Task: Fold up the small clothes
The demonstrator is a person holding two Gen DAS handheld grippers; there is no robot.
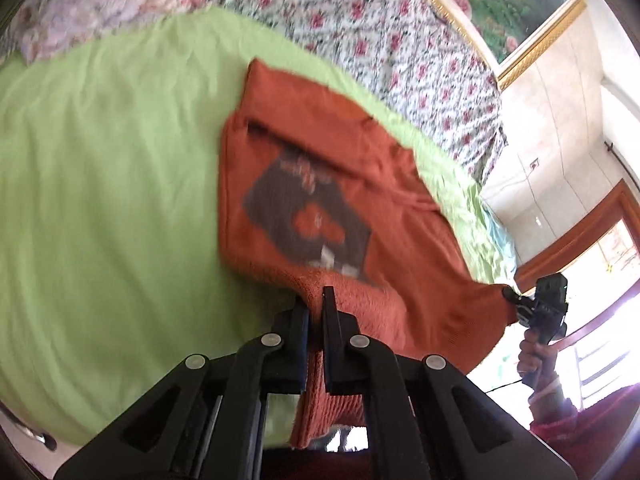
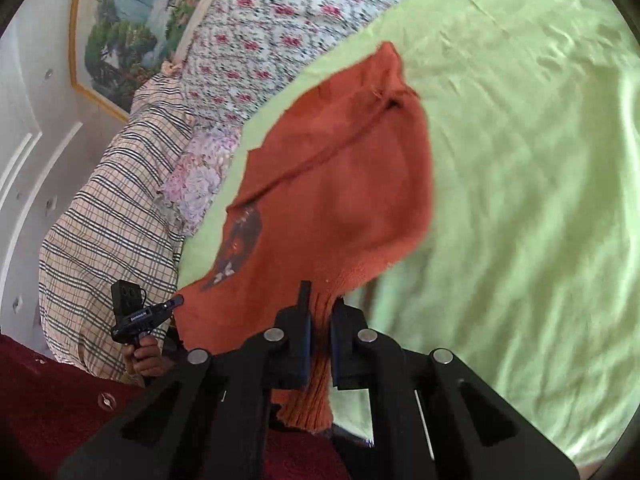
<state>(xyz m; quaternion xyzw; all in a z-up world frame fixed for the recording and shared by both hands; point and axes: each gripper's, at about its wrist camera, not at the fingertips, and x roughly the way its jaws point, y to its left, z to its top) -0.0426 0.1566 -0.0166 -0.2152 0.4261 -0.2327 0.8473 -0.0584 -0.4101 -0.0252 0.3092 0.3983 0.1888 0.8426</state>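
Observation:
A small rust-orange knit sweater with a dark grey printed patch lies stretched over a light green sheet. My left gripper is shut on one corner of its ribbed hem, which hangs down between the fingers. My right gripper is shut on the other hem corner of the sweater. The hem is lifted off the sheet between the two grippers. The right gripper also shows in the left wrist view, and the left gripper in the right wrist view.
A floral quilt lies along the far side of the green sheet. A plaid pillow and a floral pillow sit by the wall. A framed picture hangs above. Dark red fabric lies near me.

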